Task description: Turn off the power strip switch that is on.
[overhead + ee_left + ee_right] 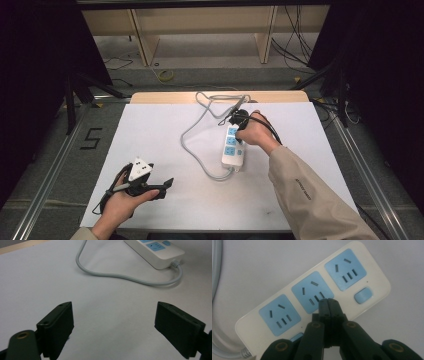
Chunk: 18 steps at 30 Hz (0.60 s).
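Since the white power strip (234,148) lies flat near the middle of the white table sheet (150,135), right of centre, with its grey cable (192,142) looping off to the left and back toward the far edge, the step in hand looks like pressing one of its blue switches or working a socket — so the push should go straight down, not sideways, or the light strip will likely skate on the paper. The right gripper (328,302) hangs over the strip with its jaws fully closed, nothing between them; its tip sits over the edge of the middle socket (312,292), and whether it actually touches the face cannot be told from the right gripper view. The blue switch (362,295) by the end socket lies just to one side of the tip, so a small re-aim is probably needed if that is the target. The left gripper (113,325) rests well apart, near the front left of the sheet, jaws wide and empty — it could steady the strip's body if it slides.
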Motion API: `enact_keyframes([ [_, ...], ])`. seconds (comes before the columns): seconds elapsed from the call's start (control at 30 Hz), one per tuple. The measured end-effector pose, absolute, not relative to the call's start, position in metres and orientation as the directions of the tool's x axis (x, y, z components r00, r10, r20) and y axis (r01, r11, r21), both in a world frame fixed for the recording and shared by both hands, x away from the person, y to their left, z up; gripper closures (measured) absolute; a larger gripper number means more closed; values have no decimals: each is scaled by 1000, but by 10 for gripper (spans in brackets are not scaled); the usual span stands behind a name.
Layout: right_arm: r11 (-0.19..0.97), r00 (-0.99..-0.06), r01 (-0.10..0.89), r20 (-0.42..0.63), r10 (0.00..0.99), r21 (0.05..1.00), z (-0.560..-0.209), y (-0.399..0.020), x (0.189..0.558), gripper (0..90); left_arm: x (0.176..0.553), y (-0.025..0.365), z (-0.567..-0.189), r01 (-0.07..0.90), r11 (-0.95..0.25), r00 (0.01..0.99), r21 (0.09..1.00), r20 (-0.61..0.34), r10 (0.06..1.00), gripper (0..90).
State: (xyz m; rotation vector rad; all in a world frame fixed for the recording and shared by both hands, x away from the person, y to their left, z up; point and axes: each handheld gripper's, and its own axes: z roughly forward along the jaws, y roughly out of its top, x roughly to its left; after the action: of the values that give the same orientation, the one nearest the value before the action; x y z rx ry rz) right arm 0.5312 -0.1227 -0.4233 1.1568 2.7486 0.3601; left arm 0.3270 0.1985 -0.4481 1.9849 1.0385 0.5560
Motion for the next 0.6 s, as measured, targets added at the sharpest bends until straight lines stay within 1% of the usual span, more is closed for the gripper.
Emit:
enact_keyframes([
  [0.1, 675, -694, 687, -34, 720, 271, -424, -126, 531, 900, 327, 199, -448, 468, -333, 564, 819, 13, 826, 152],
  [0.23, 671, -694, 678, -38, 719, 301, -423, -128, 530, 900, 327, 198, -448, 472, -332, 564, 816, 10, 826, 152],
  [0.6, 658, -688, 678, -32, 725, 327, -415, -135, 526, 900, 327, 198, -449, 470, -334, 564, 817, 13, 826, 152],
])
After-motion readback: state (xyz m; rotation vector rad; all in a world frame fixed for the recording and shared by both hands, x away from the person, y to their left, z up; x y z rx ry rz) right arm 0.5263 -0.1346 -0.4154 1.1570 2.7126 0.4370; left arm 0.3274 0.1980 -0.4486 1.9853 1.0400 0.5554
